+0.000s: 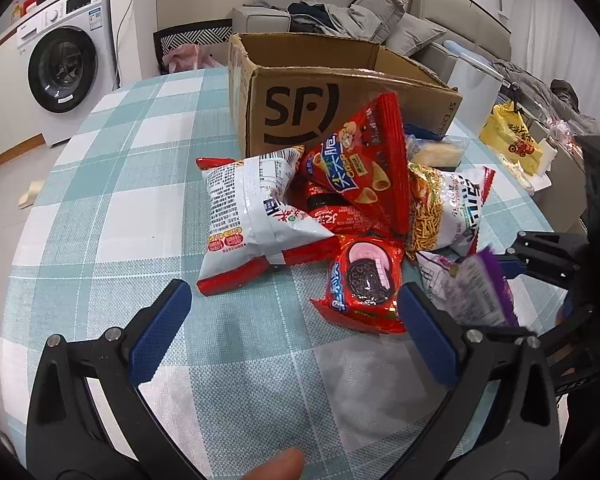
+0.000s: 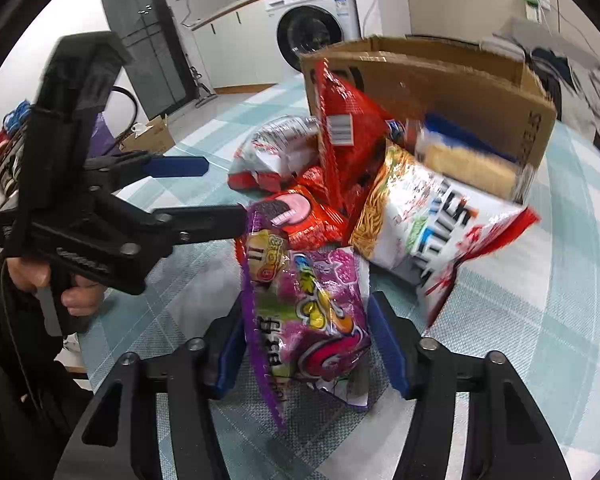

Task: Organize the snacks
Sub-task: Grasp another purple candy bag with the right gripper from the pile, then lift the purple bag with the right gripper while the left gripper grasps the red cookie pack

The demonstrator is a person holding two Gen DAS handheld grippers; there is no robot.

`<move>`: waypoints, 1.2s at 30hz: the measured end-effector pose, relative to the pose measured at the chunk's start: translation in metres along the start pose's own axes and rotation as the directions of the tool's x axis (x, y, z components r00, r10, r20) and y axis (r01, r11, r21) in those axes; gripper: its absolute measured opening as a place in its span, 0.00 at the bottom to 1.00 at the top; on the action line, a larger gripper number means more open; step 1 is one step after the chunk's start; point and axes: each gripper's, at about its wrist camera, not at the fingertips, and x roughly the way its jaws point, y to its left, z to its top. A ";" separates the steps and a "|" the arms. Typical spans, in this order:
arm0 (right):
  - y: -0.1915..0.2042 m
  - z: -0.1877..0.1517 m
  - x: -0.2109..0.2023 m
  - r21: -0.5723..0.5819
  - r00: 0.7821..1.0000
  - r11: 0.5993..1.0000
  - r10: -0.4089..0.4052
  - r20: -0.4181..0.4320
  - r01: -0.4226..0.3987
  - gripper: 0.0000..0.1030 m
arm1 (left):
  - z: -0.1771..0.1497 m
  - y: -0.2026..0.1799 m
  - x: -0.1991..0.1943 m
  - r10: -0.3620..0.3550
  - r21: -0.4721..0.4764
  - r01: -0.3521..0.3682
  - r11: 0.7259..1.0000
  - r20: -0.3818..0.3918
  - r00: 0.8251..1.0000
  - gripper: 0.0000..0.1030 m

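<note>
A pile of snack bags lies on the checked tablecloth (image 1: 120, 208) in front of an open SF cardboard box (image 1: 300, 96), also in the right wrist view (image 2: 440, 80). My right gripper (image 2: 306, 340) is shut on a purple candy bag (image 2: 312, 312), held just above the table; the bag also shows in the left wrist view (image 1: 476, 292). My left gripper (image 1: 294, 324) is open and empty, just in front of a red Oreo pack (image 1: 364, 280). A white-and-red bag (image 1: 252, 216), a red cone-chip bag (image 1: 360, 164) and a noodle-snack bag (image 1: 444, 208) lie beyond.
A washing machine (image 1: 64, 64) stands at the far left. A grey sofa (image 1: 340, 12) with clothes is behind the box. A yellow bag (image 1: 512, 140) sits on a side surface at right. The left gripper shows in the right wrist view (image 2: 204, 190).
</note>
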 end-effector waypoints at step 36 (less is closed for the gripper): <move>-0.024 0.008 -0.086 0.048 0.948 0.993 0.089 0.304 -0.109 0.48 | -0.003 -0.036 -0.012 -0.186 0.140 0.179 0.974 0.037 0.982 0.38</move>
